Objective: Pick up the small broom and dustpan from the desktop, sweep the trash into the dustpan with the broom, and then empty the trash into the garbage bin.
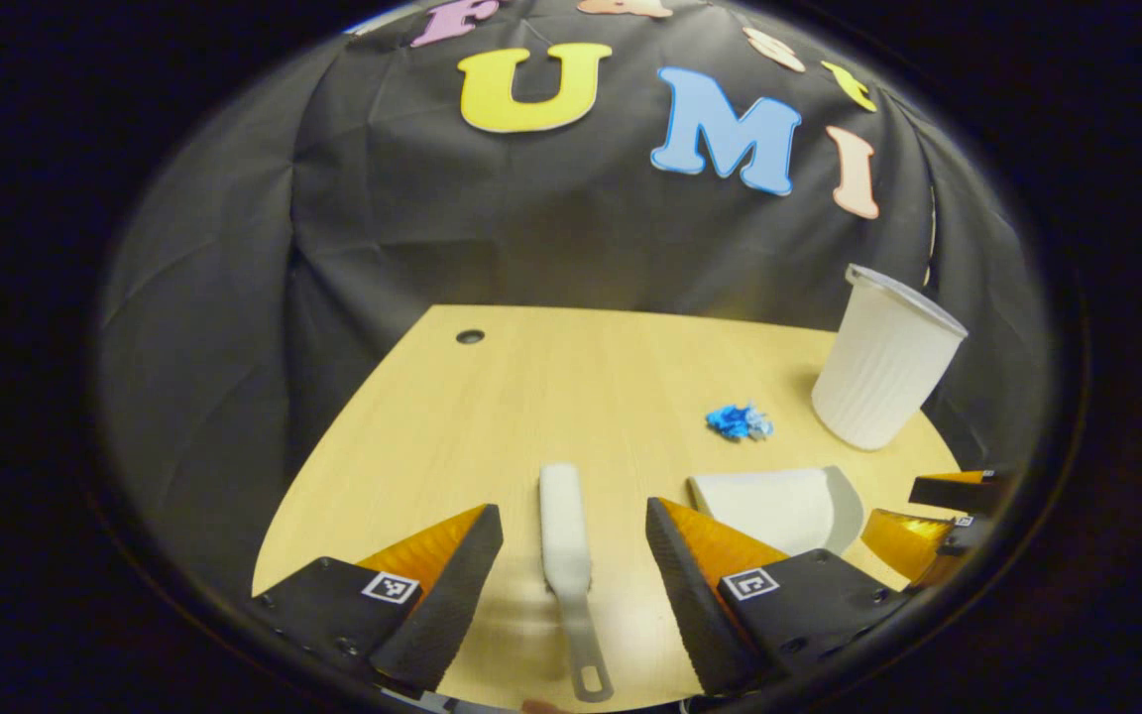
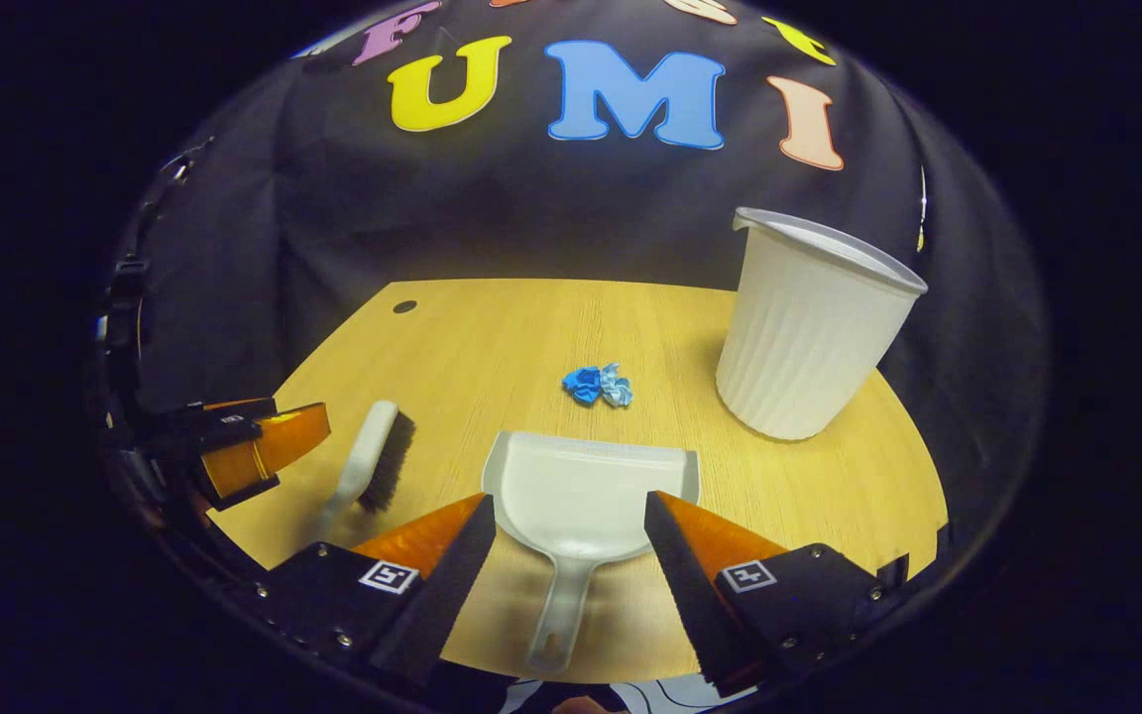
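Note:
A small white broom (image 1: 567, 543) lies on the wooden desktop (image 1: 531, 397), handle toward me, between the spread fingers of my open left gripper (image 1: 574, 535). In the right gripper view the broom (image 2: 373, 463) shows dark bristles and lies left of the white dustpan (image 2: 586, 491). The dustpan's handle points at me, and my open right gripper (image 2: 569, 531) stands over it, fingers to either side. Crumpled blue trash (image 2: 598, 385) lies just beyond the pan's mouth. The white ribbed garbage bin (image 2: 804, 332) stands at the right. In the left gripper view the dustpan (image 1: 779, 506), the trash (image 1: 740, 421) and the bin (image 1: 883, 362) lie to the right.
The desktop has a small round hole (image 1: 470, 336) near its far left corner and a curved left edge. The black cloth wall hangs close behind the desk. The other gripper (image 2: 254, 446) shows at the left of the right gripper view, beside the broom.

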{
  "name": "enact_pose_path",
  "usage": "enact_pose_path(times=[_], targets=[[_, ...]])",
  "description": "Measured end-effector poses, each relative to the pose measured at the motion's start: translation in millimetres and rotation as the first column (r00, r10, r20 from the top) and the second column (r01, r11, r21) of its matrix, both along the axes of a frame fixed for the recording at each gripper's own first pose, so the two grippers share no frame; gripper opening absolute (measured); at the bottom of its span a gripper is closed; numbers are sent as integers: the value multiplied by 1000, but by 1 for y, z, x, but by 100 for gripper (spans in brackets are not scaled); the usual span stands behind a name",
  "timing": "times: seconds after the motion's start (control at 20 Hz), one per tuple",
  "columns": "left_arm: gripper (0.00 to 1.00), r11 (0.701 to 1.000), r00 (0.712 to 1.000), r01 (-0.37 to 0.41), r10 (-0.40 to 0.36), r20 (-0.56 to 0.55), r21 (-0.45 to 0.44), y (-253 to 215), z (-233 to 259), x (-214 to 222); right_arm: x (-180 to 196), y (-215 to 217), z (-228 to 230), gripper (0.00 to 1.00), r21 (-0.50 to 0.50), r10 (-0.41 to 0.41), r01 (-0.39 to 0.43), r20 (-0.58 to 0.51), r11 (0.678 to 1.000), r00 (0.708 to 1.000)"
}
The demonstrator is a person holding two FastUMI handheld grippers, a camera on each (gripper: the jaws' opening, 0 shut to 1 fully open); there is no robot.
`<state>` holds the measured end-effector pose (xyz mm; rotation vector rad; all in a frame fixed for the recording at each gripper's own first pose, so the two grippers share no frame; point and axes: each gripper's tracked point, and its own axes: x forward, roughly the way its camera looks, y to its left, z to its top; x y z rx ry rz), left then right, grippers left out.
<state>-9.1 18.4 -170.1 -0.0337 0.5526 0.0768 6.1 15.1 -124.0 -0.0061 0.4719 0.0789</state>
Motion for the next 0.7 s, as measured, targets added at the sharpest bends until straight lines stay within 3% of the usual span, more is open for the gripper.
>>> enact_pose_path(times=[0.4,0.7], targets=[[95,998,972,55,-46,-230,34,4,-67,-1,1,-1,-45,95,48,-66,79,-222,996,973],[95,999,938,43,-42,-345,-2,9,-99,3,-3,6,-79,96,107,-44,88,-361,990,931]])
